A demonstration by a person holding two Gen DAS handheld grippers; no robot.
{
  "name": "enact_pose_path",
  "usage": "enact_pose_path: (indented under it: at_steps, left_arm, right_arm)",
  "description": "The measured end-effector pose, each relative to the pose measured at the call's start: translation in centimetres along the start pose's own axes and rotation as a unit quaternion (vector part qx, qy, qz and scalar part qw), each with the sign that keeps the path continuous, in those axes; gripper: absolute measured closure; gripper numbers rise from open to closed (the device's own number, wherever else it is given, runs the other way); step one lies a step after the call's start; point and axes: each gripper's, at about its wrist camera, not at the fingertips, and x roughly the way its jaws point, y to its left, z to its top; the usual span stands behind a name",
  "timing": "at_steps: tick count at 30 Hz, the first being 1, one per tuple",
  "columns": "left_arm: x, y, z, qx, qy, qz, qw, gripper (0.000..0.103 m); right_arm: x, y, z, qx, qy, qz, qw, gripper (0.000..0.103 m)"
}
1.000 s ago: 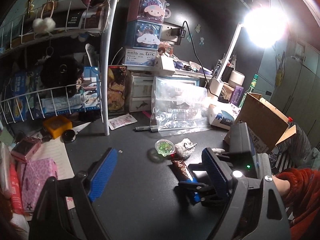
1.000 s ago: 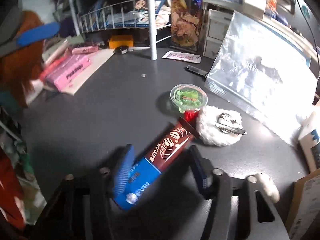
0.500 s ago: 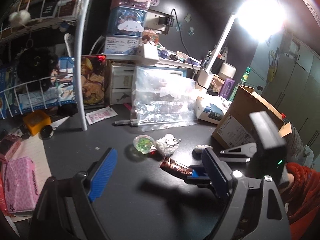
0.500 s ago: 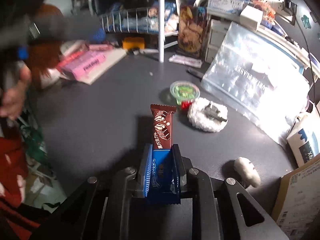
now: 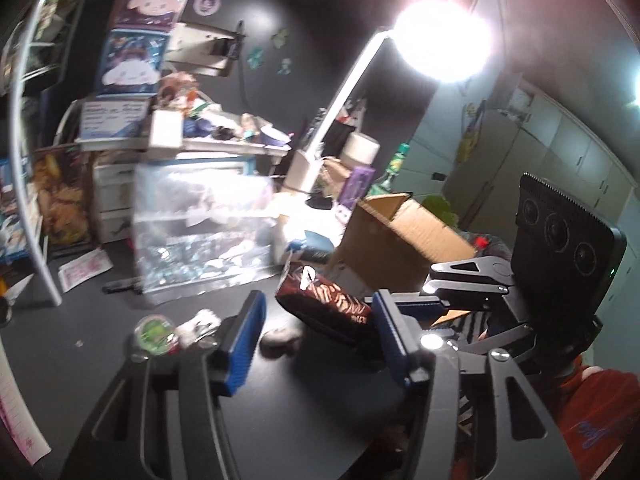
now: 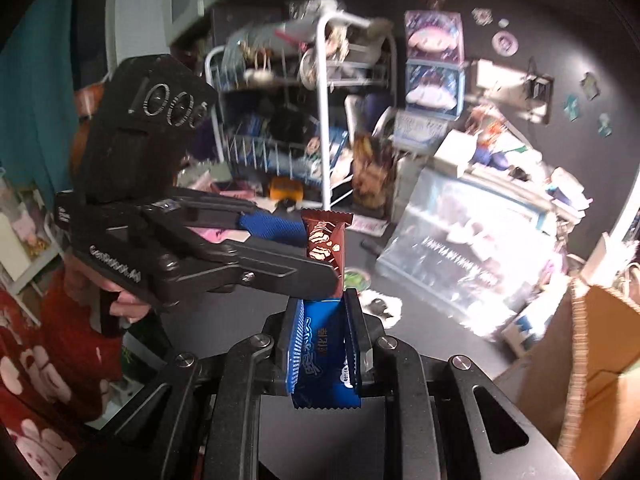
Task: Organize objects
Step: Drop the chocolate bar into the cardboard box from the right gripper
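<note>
Looking at a brown-and-blue snack bar (image 6: 324, 240) held up in the air above the dark tabletop (image 5: 300, 420), not lying on it. Got the right gripper (image 6: 322, 312) clamped tight on the blue end, pads flat against both sides of the wrapper. Can see the left gripper (image 5: 316, 320) coming at the brown end from the other side, with jaws that have just been closing and the bar sitting between them. Doesn't look pinched there though: spotted a sliver of gap between one blue pad and the wrapper in the left wrist view, so calling those jaws apart, just narrow. Also catching a hand (image 6: 116, 296) in a red sleeve wrapped around the left gripper's handle. Down on the tabletop, below the bar: a little green jelly cup (image 5: 154, 332) right beside something white and fluffy (image 5: 200, 320), plus a clear plastic bag (image 5: 200, 240) propped up behind them. Off to the right, an open cardboard box (image 5: 400, 240), with a glaring desk lamp (image 5: 440, 36) above. Pretty blurry overall, so can't read the wrapper text.
</note>
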Motion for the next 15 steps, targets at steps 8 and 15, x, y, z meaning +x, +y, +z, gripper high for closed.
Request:
enact_pose_path:
  at_steps: [8,15]
  left_arm:
    - [4.1,-4.4,4.8,0.027,0.016,-0.052,0.9981,0.069]
    - [8.8,-7.7,7.5,0.036,0.050,-0.079,0.9950,0.070]
  right_arm:
    - [-5.3,-3.6,0.3,0.010,-0.025,-0.046,0.999,0.089]
    - [-8.8,-8.4,-0.4,0.056,-0.029,-0.072,0.995,0.089]
